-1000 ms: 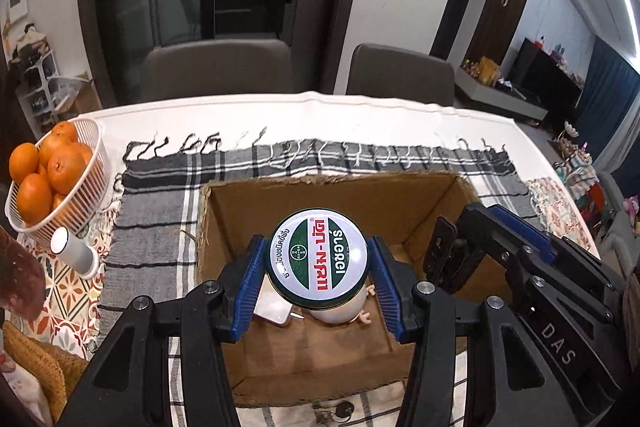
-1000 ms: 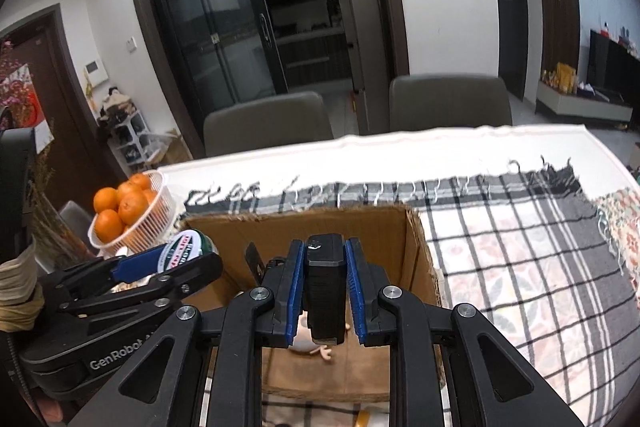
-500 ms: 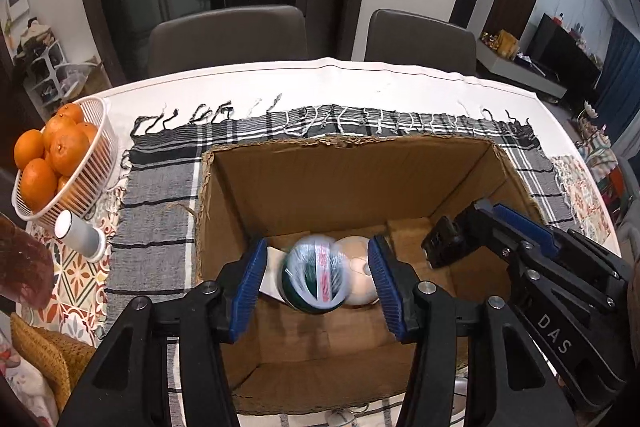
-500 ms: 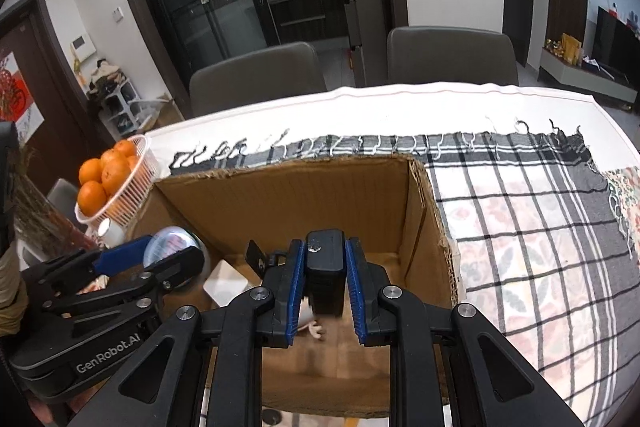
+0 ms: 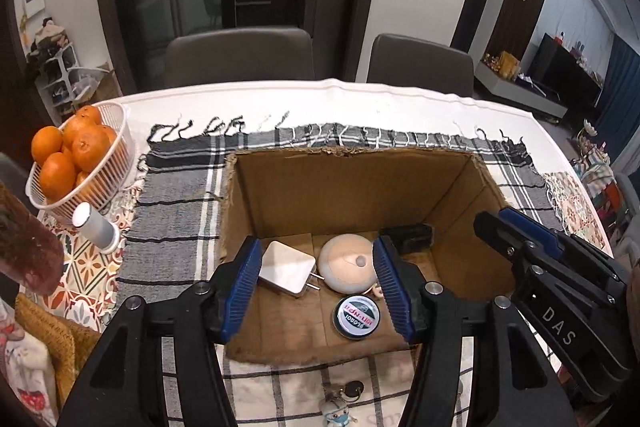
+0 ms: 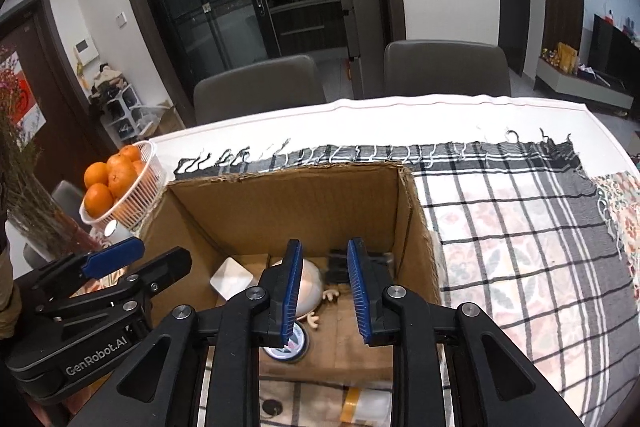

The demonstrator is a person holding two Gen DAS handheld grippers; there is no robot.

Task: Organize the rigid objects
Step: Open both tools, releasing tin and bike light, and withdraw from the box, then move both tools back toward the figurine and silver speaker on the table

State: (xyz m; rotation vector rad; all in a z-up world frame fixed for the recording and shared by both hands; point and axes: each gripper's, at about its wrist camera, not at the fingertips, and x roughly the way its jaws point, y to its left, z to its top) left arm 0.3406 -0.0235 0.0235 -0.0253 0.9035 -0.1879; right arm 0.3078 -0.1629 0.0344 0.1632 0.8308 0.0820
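The desk (image 5: pixel 360 95) has a white cover, and a black and white checked cloth (image 5: pixel 176 211) lies on top of it. An open cardboard box (image 5: pixel 348 187) sits on the cloth. At about 9 o'clock from the box is a white basket (image 5: pixel 108 183) full of oranges (image 5: pixel 90 147). The left hand-held gripper (image 5: pixel 316 287) hangs over the box with its blue pads spread wide and nothing between them. The right hand-held gripper (image 6: pixel 322 291) is over the box too, at 3 o'clock from the left one, also spread apart and holding nothing. Inside the box, a round cream toy (image 5: pixel 346 263) sits in the middle. A white plug charger (image 5: pixel 286 269) lies at its 9 o'clock, and a black block (image 5: pixel 408 237) is at its 2 o'clock. A small round tin (image 5: pixel 355 315) with a green and white lid lies flat at 6 o'clock.
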